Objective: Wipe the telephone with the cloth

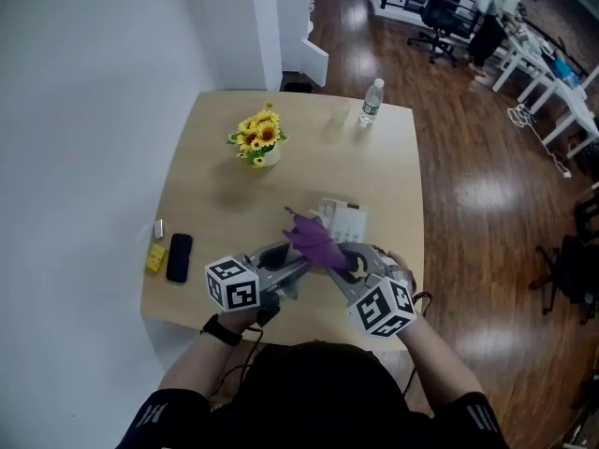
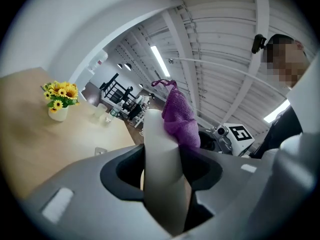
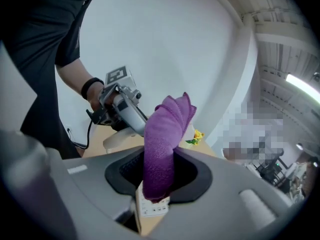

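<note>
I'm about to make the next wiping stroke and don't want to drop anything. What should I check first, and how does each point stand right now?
1. Hold on the handset: the left gripper is shut on it, ok.
2. Hold on the cloth: the right gripper is shut on it, ok.
3. Contact: the cloth lies against the handset's upper end, ok.
4. The telephone base lies on the table beyond the grippers, ok.
5. The flower pot and bottle stand at the far side, out of the way, ok.
6. Dirt left on the handset: cannot tell.
</note>
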Demonstrator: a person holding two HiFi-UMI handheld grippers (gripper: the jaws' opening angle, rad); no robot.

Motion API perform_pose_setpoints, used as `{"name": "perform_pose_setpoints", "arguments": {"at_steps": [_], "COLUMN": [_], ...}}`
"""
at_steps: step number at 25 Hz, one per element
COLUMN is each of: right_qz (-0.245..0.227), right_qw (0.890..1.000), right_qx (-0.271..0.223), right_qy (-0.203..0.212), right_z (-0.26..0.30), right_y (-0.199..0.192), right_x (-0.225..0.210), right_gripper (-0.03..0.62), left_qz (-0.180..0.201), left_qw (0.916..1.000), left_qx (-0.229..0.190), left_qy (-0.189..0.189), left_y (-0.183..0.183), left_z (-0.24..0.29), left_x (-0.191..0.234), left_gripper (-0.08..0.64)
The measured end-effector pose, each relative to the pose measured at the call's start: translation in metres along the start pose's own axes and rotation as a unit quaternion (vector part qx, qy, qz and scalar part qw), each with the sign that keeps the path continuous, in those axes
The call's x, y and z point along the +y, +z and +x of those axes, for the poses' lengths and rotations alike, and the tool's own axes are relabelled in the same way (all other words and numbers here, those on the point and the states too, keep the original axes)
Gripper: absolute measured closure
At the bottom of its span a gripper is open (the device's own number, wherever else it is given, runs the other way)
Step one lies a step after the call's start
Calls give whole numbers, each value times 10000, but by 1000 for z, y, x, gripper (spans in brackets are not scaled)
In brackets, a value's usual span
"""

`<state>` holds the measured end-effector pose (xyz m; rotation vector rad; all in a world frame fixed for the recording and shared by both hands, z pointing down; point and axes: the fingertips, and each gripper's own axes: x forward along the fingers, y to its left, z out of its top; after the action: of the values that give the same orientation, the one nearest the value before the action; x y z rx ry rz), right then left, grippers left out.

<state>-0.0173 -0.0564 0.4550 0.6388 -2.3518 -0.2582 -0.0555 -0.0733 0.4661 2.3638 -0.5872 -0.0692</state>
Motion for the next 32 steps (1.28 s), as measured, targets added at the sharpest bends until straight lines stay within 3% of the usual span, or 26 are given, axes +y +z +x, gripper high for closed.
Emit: {"name": "perform_pose_setpoints", "arguments": {"at_steps": [4,7,10,15,17,19,22,26,32], "right_qz": [419,373,244,260,670,1379,1854,1317,601], "right_qw": [9978,9973,9983,9990,9950,9838,9757,9861,9955], "right_qx": [-341,-223,-215,-368,-734,-1128,-1053,-948,-739], "right_qy": [-395,-585,-475,73,63,-178,-495,-360,33], "right_z": [-16,-18,-18,-15,-22,-33,-41,-30,-16], "right_y": [13,13,15,15,22,25,13,27,44], "right_x": [-36,-52,-36,5,-3,-28,-65,-64,-15], "right_gripper": [472,473,474,474,474,474,474,474,476], "left_qz": [-13,-85,-310,-854,-1183,-1512,-1697,-1770,-2051], "left_qw": [9992,9983,9973,9910,9830,9702,9540,9390,9207], "left_qx": [-2,-79,-217,-498,-746,-1071,-1372,-1545,-1868], "left_qy": [-389,-570,-633,-897,-1192,-1564,-2054,-2511,-2744], "left_y": [-3,-2,4,11,14,23,33,39,44], "left_z": [-4,-4,-4,-9,-13,-19,-26,-27,-34], "left_x": [-15,-23,-26,-26,-26,-31,-44,-59,-61], "left_gripper": [351,351,353,353,354,354,354,354,354]}}
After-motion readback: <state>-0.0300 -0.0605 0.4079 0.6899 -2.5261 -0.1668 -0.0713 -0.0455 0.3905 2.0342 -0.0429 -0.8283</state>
